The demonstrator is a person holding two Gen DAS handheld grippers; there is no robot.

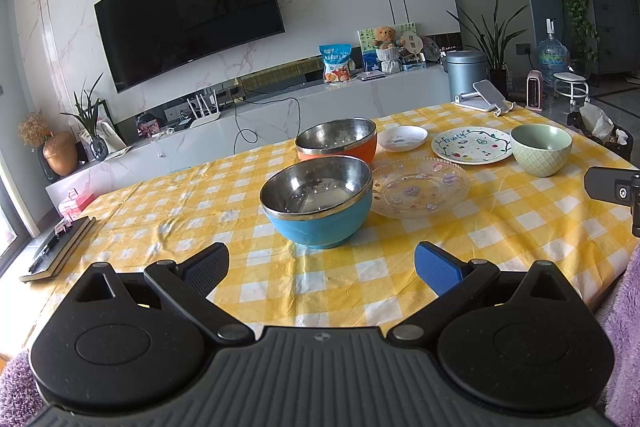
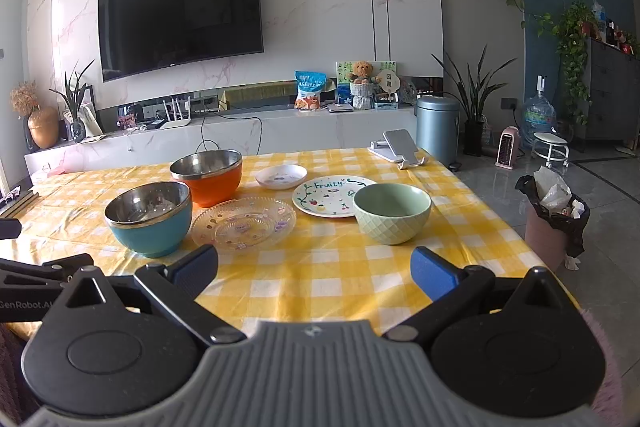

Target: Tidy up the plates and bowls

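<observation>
Plates and bowls all separate on checked tablecloth (image 2: 320, 287), none stacked: blue bowl (image 1: 318, 201) near left, orange bowl (image 1: 337, 145) behind, glass plate (image 1: 420, 187) centre, fruit plate (image 1: 472, 145) and small plate (image 1: 402, 138) far, green bowl (image 2: 392, 213) right. Left gripper (image 1: 322, 267) and right gripper (image 2: 314, 269) spread wide, empty. Sorting apparently not yet begun.

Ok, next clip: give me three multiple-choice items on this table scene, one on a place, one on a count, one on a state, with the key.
1. What stands directly behind the blue bowl?
A. the orange bowl
B. the green bowl
C. the phone stand

2. How many bowls are on the checked tablecloth?
A. two
B. three
C. five

3. How is the left gripper?
A. shut on the blue bowl
B. open, holding nothing
C. shut on the glass plate

Key: 1 A, the orange bowl sits just behind it; 2 B, blue, orange and green; 3 B, its fingers stand wide apart over bare cloth.
</observation>
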